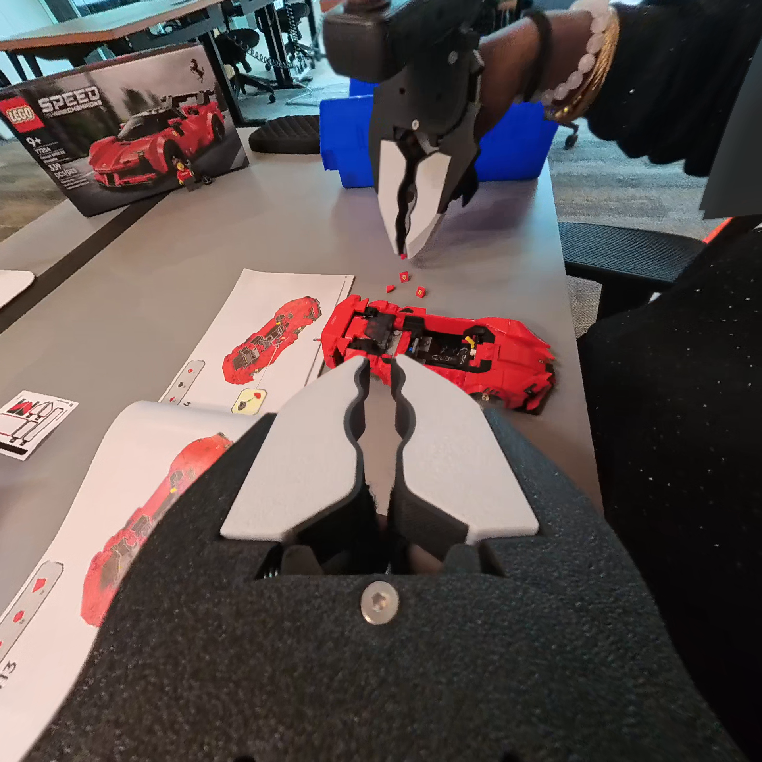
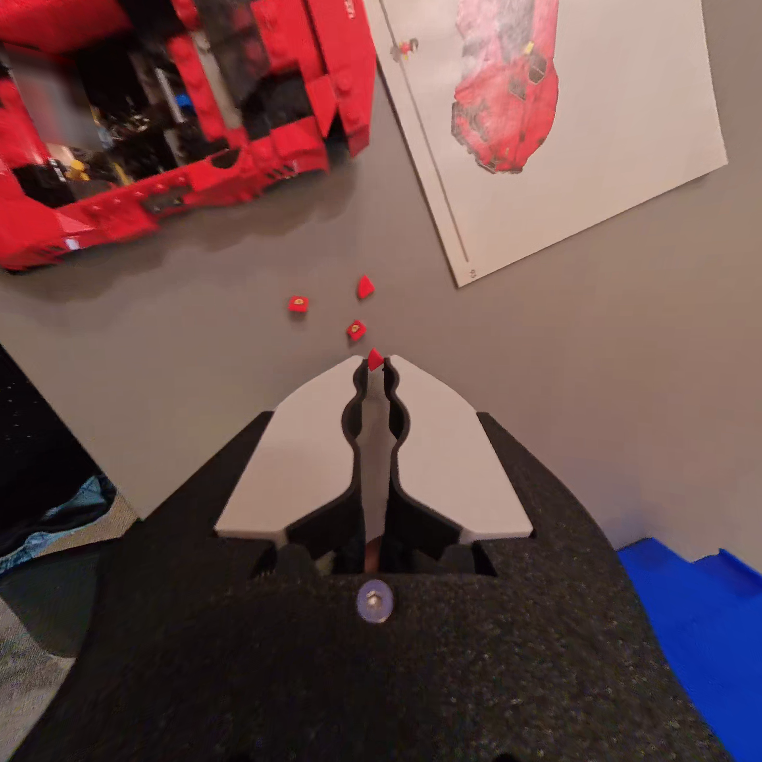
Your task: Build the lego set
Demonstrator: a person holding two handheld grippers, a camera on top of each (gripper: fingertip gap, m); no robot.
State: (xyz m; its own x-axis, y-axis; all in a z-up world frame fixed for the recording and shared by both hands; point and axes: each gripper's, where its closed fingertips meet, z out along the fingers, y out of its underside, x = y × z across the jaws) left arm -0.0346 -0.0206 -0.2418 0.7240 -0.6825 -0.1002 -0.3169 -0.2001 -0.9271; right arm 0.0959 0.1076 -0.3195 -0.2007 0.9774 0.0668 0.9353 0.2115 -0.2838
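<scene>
Half-built red lego car (image 1: 441, 350) upright on grey worktop (image 1: 206, 255), roof open; three small red pieces (image 2: 358, 329) loose beside it, fourth red piece (image 2: 374, 358) pinched.

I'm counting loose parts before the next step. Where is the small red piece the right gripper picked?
The small red piece sits pinched at the right gripper fingertips, just short of three loose red pieces lying on the grey table beside the red car.

The red car (image 2: 165, 136) is blurred and cut off at the frame's edge.

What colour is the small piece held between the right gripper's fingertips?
Red; the small wedge-shaped piece shows best in the right wrist view.
</scene>
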